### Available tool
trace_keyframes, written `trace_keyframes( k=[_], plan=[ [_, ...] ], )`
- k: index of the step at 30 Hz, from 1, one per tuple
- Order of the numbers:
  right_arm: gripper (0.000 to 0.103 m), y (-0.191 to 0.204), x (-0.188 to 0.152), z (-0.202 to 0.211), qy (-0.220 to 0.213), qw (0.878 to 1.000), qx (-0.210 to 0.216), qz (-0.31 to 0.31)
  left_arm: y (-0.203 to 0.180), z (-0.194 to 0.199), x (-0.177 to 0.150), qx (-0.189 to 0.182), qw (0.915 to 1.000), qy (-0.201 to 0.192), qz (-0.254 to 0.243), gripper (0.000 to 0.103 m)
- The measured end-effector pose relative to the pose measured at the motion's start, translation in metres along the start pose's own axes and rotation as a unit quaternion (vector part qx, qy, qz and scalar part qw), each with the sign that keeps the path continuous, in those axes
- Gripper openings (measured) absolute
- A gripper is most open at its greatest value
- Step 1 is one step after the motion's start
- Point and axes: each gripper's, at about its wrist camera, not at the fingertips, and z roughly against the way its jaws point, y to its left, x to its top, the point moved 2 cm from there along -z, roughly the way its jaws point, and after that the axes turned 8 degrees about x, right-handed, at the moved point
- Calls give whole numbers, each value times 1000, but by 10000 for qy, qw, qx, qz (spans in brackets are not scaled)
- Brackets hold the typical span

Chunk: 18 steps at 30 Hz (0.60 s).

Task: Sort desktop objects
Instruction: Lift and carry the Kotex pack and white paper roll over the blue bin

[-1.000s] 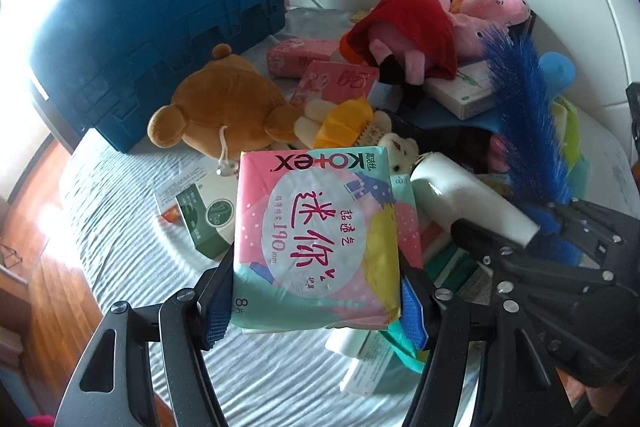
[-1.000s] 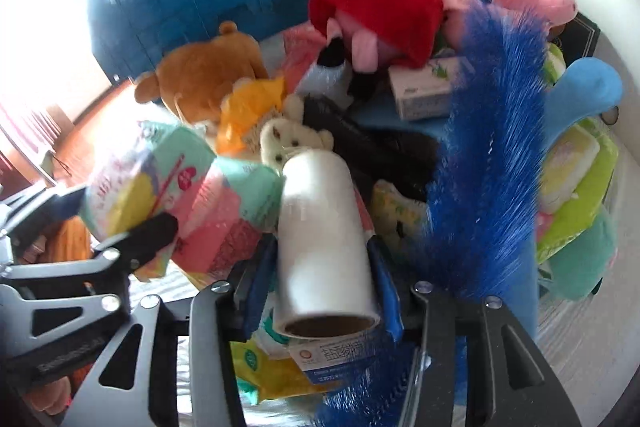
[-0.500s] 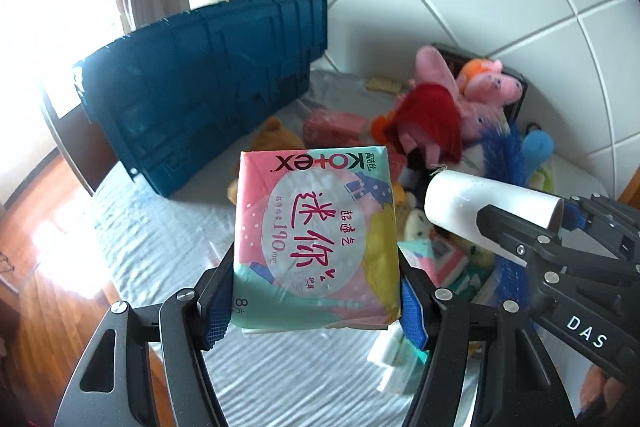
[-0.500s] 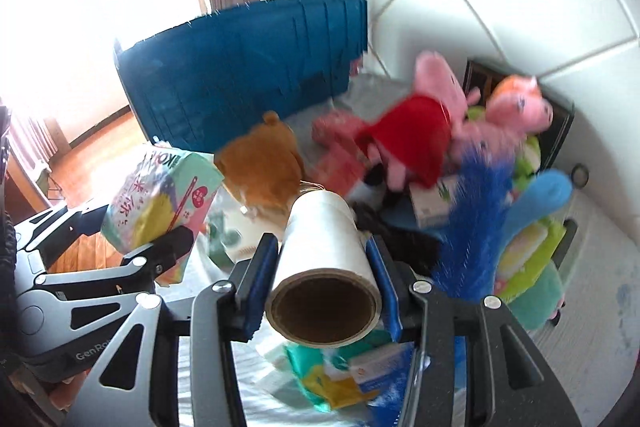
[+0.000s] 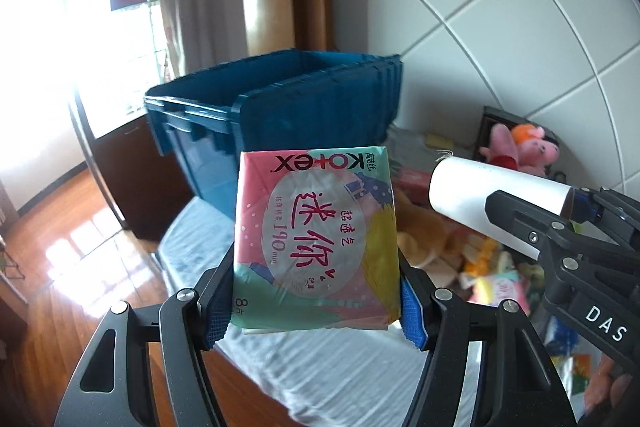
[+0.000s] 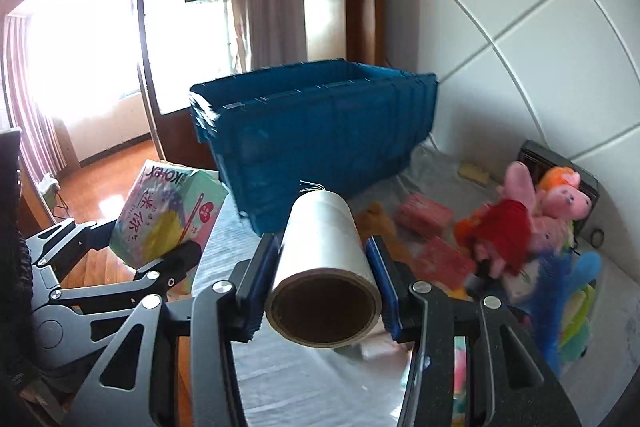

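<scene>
- The left gripper (image 5: 316, 301) fills the bottom centre of the left wrist view, its blue-padded fingers (image 5: 216, 311) pinching a flat, soft pink-and-mint plastic pack printed "Kotex" (image 5: 316, 243) by its two side edges, held upright in mid-frame.
- In the right wrist view the same pack (image 6: 168, 213) and left gripper (image 6: 160, 251) show at the left edge, tilted, well above the wooden floor (image 6: 96, 187).
- The right gripper (image 6: 318, 297) sits at the bottom centre of its own view, both blue pads pressed against the sides of a white roll of thin plastic film on a brown cardboard core (image 6: 324, 267); the roll's open end faces the camera.
- From the left wrist view this roll (image 5: 496, 203) and the right gripper (image 5: 560, 227) enter from the right edge, level with the pack and just beside it.
- A large dark-blue ribbed plastic crate (image 6: 320, 135) stands in the centre of both views, behind the held items, its open top visible; it rests on the grey striped cloth-covered table (image 6: 280, 367).
- At the right of the frame, on the table against the white tiled wall (image 6: 520, 27), lies a heap of things: pink plush pig toys, one in a red dress (image 6: 520, 223), a brown teddy bear (image 6: 376, 219), pink packets (image 6: 424, 215), and a blue fluffy brush (image 6: 556, 291).
</scene>
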Motion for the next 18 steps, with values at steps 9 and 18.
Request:
trace_keyframes(
  k=[9, 18],
  plan=[
    [45, 72, 47, -38, -246, 9987, 277, 336, 79, -19, 27, 381, 9985, -231, 330, 67],
    [46, 89, 108, -81, -611, 9941, 600, 668, 121, -57, 82, 720, 9944, -520, 575, 67]
  ],
)
